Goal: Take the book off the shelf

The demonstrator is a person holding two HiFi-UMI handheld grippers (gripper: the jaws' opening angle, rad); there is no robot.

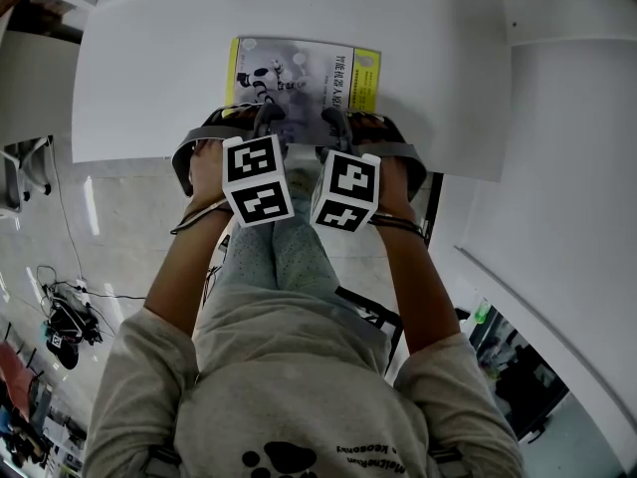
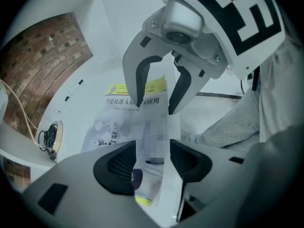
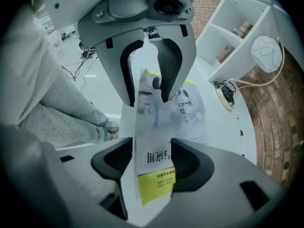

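A book (image 1: 304, 73) with a grey robot cover and a yellow strip lies flat on the white table (image 1: 149, 68). Both grippers point steeply down at its near edge, side by side. My left gripper (image 1: 267, 119) stands open, with the book's near edge (image 2: 151, 141) in the gap between its pads and no pad pressing on it. My right gripper (image 1: 334, 121) is open too, and the book's yellow corner (image 3: 156, 182) shows between its pads. The left gripper view also shows the right gripper (image 2: 156, 99) over the cover, and the right gripper view shows the left gripper (image 3: 145, 91) likewise.
The table's near edge (image 1: 129, 157) runs just under the hands, with the person's knees (image 1: 289, 257) below it. A white shelf unit (image 3: 237, 27) and a brick wall (image 3: 275, 103) stand beyond the table. A round cable port (image 3: 227, 93) sits in the tabletop near the book.
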